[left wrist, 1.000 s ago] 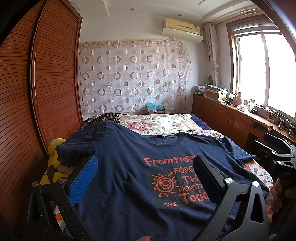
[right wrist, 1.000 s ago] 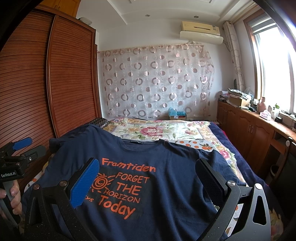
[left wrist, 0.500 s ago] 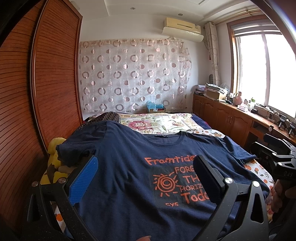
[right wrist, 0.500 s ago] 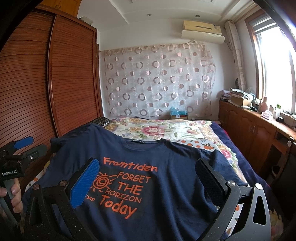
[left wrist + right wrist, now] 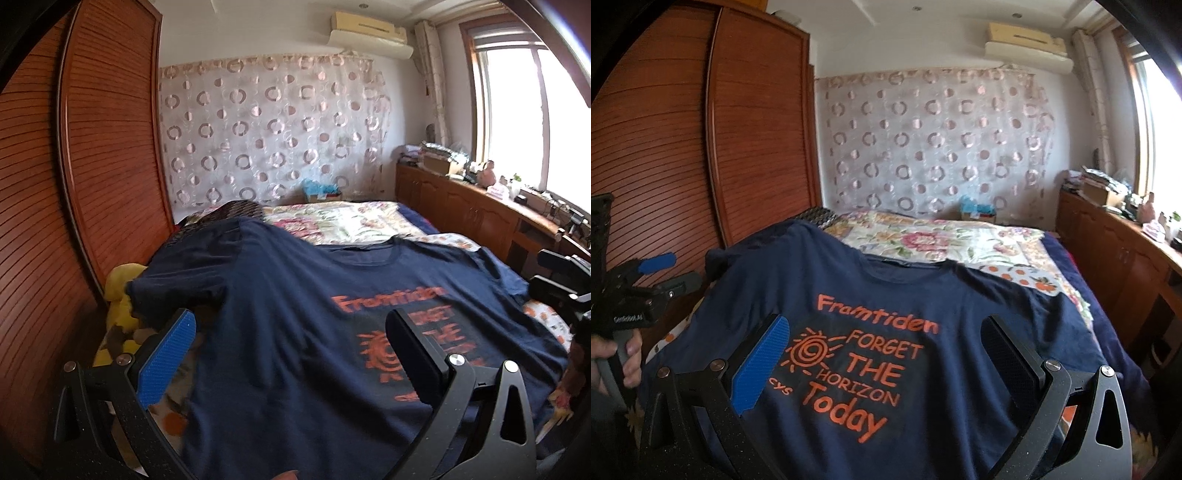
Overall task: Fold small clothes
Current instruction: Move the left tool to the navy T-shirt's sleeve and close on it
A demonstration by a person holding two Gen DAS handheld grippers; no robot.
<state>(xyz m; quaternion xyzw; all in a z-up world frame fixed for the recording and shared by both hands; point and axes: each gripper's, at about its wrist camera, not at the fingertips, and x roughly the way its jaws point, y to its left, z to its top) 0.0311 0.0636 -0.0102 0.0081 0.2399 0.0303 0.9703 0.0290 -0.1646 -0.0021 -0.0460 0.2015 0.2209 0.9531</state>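
A navy T-shirt with orange lettering lies spread face up on the bed, collar toward the far wall, sleeves out to both sides. My left gripper hovers open over the shirt's left half, near the lower hem, with nothing between its fingers. My right gripper is open above the printed chest area and also holds nothing. In the right wrist view the left gripper shows at the far left, gripped by a hand. The right gripper appears at the left wrist view's right edge.
The bed carries a floral quilt beyond the shirt. A yellow soft toy lies by the left sleeve. A slatted wooden wardrobe runs along the left; low wooden cabinets with clutter stand under the window on the right.
The left wrist view has swung left, so the print sits further right and is blurred. In the right wrist view the left gripper is a little higher. Both grippers stay open.
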